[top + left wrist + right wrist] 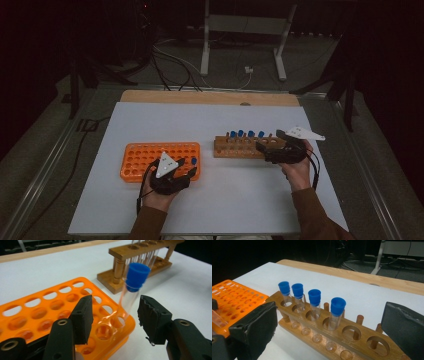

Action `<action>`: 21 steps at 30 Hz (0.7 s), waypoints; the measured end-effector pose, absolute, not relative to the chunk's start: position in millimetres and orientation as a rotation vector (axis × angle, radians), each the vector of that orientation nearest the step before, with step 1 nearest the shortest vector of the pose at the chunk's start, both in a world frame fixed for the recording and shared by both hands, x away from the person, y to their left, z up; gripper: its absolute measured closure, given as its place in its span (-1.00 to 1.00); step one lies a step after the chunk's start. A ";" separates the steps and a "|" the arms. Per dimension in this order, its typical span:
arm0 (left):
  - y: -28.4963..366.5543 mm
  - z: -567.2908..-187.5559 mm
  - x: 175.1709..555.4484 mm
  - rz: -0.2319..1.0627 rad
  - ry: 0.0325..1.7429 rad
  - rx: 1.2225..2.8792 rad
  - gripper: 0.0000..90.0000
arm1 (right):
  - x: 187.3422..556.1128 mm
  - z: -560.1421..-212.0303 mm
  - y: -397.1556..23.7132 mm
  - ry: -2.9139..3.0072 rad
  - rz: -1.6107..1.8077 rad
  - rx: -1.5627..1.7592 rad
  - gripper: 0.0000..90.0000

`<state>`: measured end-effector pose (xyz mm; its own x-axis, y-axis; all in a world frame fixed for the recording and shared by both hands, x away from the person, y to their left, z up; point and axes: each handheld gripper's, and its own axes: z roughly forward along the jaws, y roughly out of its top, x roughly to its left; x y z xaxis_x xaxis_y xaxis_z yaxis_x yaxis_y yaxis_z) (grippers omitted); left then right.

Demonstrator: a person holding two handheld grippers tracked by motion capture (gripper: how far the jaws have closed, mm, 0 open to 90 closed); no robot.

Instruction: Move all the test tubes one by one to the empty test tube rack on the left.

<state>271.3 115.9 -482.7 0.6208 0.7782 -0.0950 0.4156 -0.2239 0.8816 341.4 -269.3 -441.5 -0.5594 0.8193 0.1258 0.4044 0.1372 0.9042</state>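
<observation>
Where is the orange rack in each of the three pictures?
High view: orange rack lies left of centre, beyond the left gripper.
Left gripper view: lower left, behind the jaws.
Right gripper view: far left edge.
Shared landmark: the wooden rack beside it.

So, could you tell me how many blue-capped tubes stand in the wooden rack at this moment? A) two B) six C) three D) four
D: the right gripper view shows four blue-capped tubes standing side by side in the wooden rack, with empty holes beside them; a fifth tube stands in the orange rack.
</observation>
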 end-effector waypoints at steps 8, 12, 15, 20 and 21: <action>132.2 -471.4 267.3 0.552 0.985 1.781 -0.54 | 346.9 -449.4 -269.1 2.033 1.349 1.169 -0.88; 142.5 -468.2 269.9 0.591 1.032 1.760 -0.89 | 350.7 -453.7 -269.5 2.037 1.364 1.198 -0.83; 148.5 -468.4 273.1 0.598 1.057 1.735 -0.99 | 352.7 -456.5 -268.8 2.041 1.363 1.204 -0.75; 155.4 -468.1 275.3 0.613 1.076 1.717 -0.99 | 357.2 -462.4 -266.0 2.068 1.372 1.210 -0.55; 156.1 -468.2 275.3 0.613 1.079 1.715 -0.99 | 358.2 -463.5 -265.2 2.072 1.374 1.206 -0.47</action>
